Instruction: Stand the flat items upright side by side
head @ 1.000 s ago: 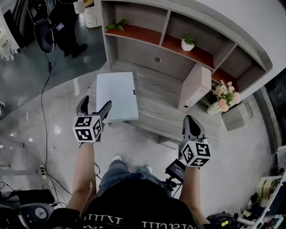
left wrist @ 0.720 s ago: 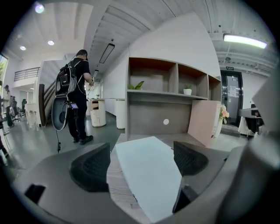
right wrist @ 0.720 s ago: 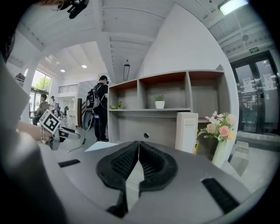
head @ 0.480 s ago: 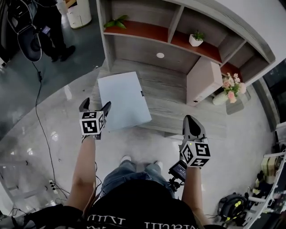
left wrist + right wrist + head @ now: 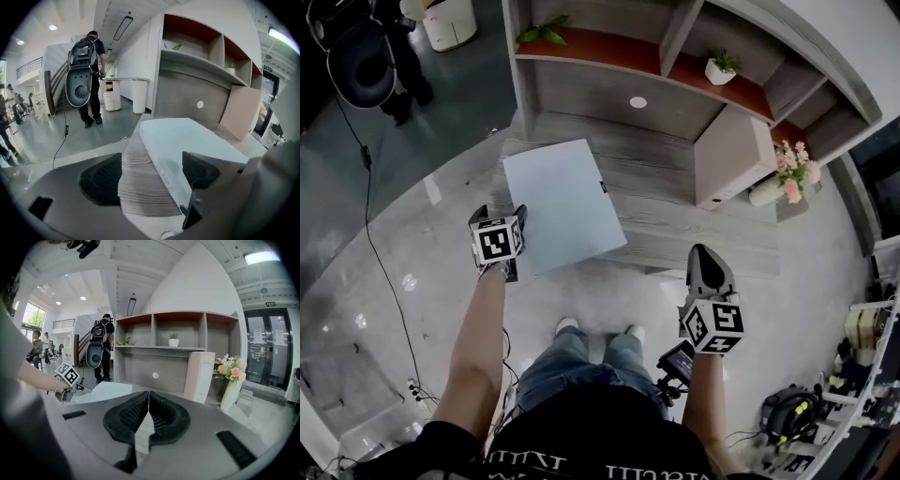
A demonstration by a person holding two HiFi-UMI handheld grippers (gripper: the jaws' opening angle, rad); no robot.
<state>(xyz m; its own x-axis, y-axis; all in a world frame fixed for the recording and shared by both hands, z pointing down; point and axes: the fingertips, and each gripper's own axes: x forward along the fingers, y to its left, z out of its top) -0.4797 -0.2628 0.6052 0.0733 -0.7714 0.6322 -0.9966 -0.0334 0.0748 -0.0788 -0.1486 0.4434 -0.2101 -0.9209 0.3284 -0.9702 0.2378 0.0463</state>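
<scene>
My left gripper (image 5: 150,176), jaws wide but just now closing, straddles the near edge of the white box (image 5: 562,202), which I judge stiff, light and slick. Right gripper (image 5: 148,414) is pinched together, empty.

I'm working in bright, even indoor light. A ceiling strip lamp (image 5: 124,27) glows at the upper middle of my left gripper view, and a light panel (image 5: 260,257) burns out at the upper right of my right gripper view. In the head view the glossy floor (image 5: 408,281) shows pale glare spots at the left. The white box (image 5: 562,202) casts barely any shadow. Both gripper views bend hard toward dark, rounded corners, and the bottom of each frame is soft.
</scene>
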